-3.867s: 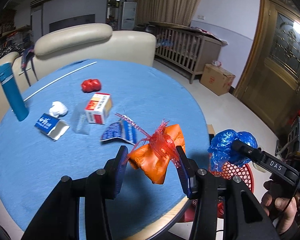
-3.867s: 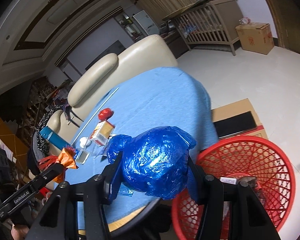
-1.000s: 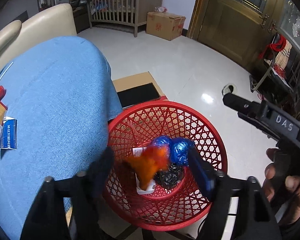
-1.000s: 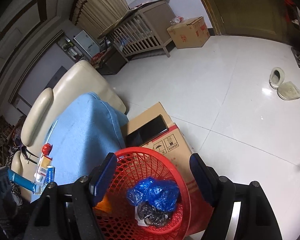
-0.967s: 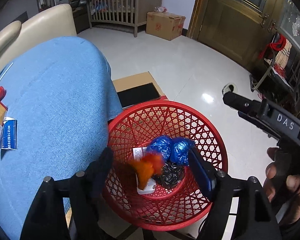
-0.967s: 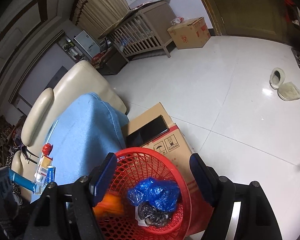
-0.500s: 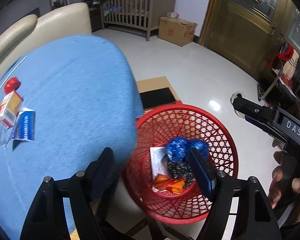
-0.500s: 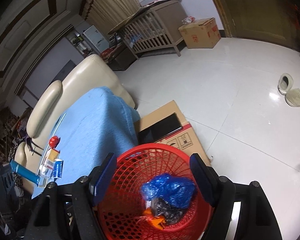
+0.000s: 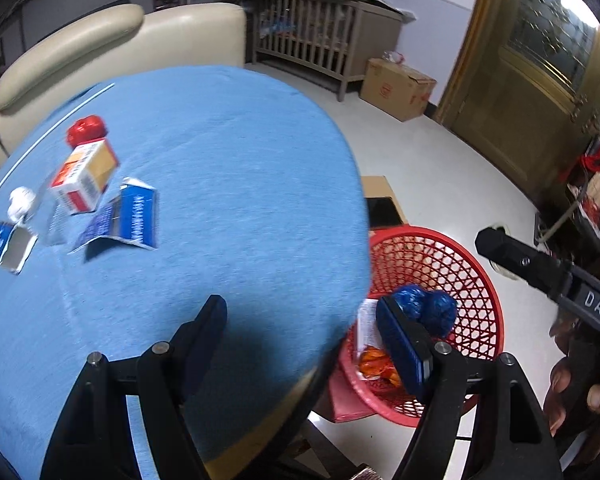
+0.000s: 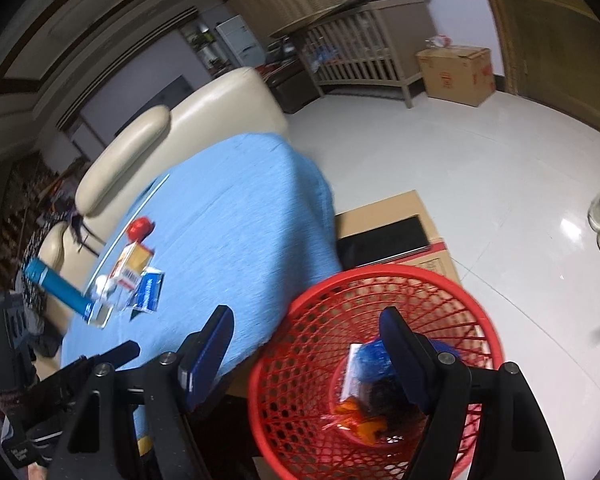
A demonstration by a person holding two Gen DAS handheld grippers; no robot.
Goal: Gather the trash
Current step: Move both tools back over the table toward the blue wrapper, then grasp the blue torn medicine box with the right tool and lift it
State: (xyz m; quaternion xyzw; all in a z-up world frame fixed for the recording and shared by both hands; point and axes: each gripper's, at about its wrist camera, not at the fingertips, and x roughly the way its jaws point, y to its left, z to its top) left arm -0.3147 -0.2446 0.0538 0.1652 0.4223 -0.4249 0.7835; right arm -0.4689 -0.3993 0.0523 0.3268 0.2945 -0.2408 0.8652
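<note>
The red mesh basket (image 9: 476,264) (image 10: 384,276) stands on the floor beside the blue round table (image 9: 228,184) (image 10: 236,216). Inside it lie the blue bag (image 9: 424,308) (image 10: 370,356), the orange bag (image 9: 374,364) (image 10: 364,424), a black bag and a white paper. On the table lie a red-and-white box (image 9: 85,176) (image 10: 134,266), a torn blue wrapper (image 9: 128,218) (image 10: 148,290), a red crumpled piece (image 9: 85,130) (image 10: 140,228), a white wad (image 9: 21,200) and a small blue box (image 9: 6,242). My left gripper (image 9: 300,340) is open and empty over the table's near edge. My right gripper (image 10: 306,354) is open and empty above the basket.
A blue cylinder (image 10: 56,286) lies at the table's left. A cream sofa (image 9: 112,46) stands behind the table. A flat cardboard box (image 10: 396,224) lies on the floor by the basket. A wooden crib (image 9: 324,38) and a cardboard box (image 9: 398,88) stand by the far wall.
The orange bag dropped out of my left gripper into the basket beside the blue bag. Both grippers have since swung left, away from the basket and back toward the table.
</note>
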